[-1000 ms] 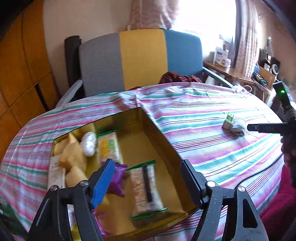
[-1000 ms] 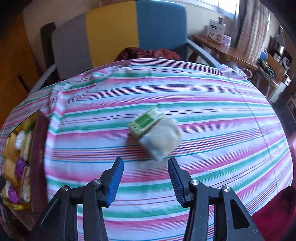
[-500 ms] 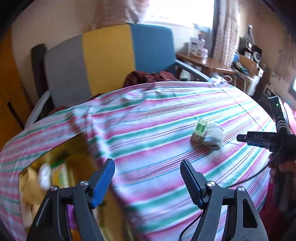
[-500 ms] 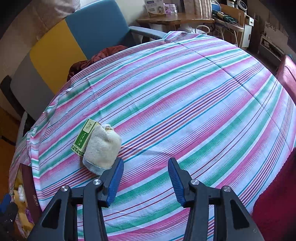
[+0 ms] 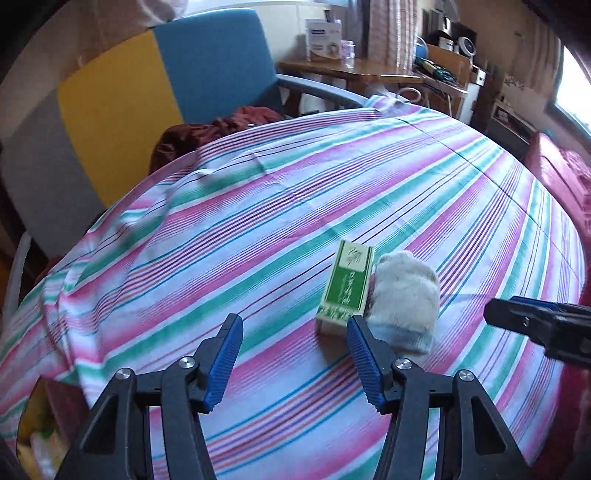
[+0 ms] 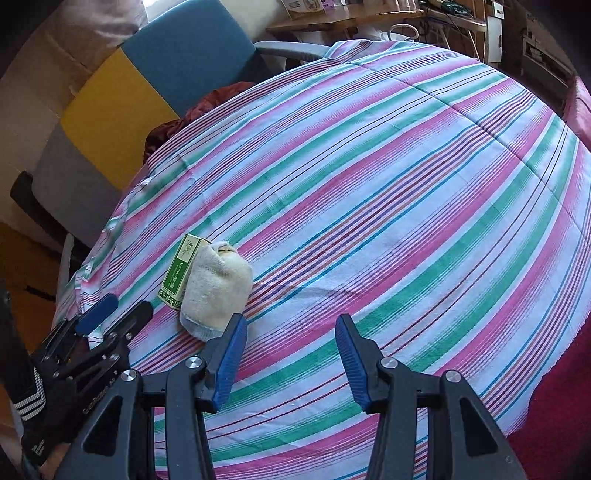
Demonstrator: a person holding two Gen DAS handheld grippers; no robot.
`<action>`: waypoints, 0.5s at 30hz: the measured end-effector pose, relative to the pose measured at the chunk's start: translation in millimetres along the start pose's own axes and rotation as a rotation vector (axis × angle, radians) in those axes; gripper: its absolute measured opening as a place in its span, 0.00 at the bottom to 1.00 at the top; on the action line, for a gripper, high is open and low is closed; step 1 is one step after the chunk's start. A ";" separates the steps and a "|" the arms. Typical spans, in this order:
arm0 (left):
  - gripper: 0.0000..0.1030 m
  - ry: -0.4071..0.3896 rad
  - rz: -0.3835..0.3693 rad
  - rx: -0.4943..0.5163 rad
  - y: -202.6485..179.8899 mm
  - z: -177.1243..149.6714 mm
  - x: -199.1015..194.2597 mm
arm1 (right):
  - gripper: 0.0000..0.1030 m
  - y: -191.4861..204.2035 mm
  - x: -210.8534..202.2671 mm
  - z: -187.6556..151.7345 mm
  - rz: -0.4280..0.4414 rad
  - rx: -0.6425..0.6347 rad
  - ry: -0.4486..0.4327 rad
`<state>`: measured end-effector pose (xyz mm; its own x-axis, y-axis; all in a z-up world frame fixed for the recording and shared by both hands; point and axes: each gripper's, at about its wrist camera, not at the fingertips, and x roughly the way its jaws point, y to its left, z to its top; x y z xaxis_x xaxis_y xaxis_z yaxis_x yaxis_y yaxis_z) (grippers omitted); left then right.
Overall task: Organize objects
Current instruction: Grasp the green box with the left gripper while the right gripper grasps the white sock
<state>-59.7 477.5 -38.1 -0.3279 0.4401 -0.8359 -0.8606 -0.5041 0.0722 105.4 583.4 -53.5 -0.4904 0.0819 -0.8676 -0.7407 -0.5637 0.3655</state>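
approaching the small green-and-cream cardboard box (image 5: pixel 347 286), the left gripper (image 5: pixel 293 356) has just been narrowing, still apart, nothing between; box just ahead-right, touching the cream rolled sock (image 5: pixel 404 299) on the striped bench (image 5: pixel 258 229). advise centring before closing. right gripper (image 6: pixel 290 360) apart, empty.

This is a lived-in room of a home. A striped cloth (image 5: pixel 280 206) in pink, green and blue covers the bench. Behind it stands an upholstered chair (image 5: pixel 155 85) in grey, yellow and blue panels, with a dark red garment (image 5: pixel 218 125) bunched on its seat. A wooden side table (image 5: pixel 351 74) beyond carries a printed carton (image 5: pixel 323 38) and small clutter, and patterned curtains (image 5: pixel 384 29) hang by a bright window.
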 end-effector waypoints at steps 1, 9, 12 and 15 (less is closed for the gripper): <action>0.58 0.000 0.001 0.019 -3.9 4.7 6.2 | 0.49 -0.1 0.2 0.2 0.001 0.000 0.001; 0.58 0.005 -0.056 0.071 -19.1 27.2 34.1 | 0.49 1.6 5.1 3.4 0.009 -0.003 0.019; 0.58 0.016 -0.057 0.092 -26.6 31.6 39.2 | 0.49 -0.9 5.4 2.4 0.003 0.003 0.026; 0.53 0.023 -0.049 0.103 -27.3 31.8 45.3 | 0.49 0.0 7.4 2.8 -0.004 0.002 0.028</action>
<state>-63.5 534.9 -60.6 -0.2764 0.4448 -0.8519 -0.9115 -0.4024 0.0856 100.5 586.3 -59.0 -0.4746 0.0606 -0.8781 -0.7433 -0.5620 0.3629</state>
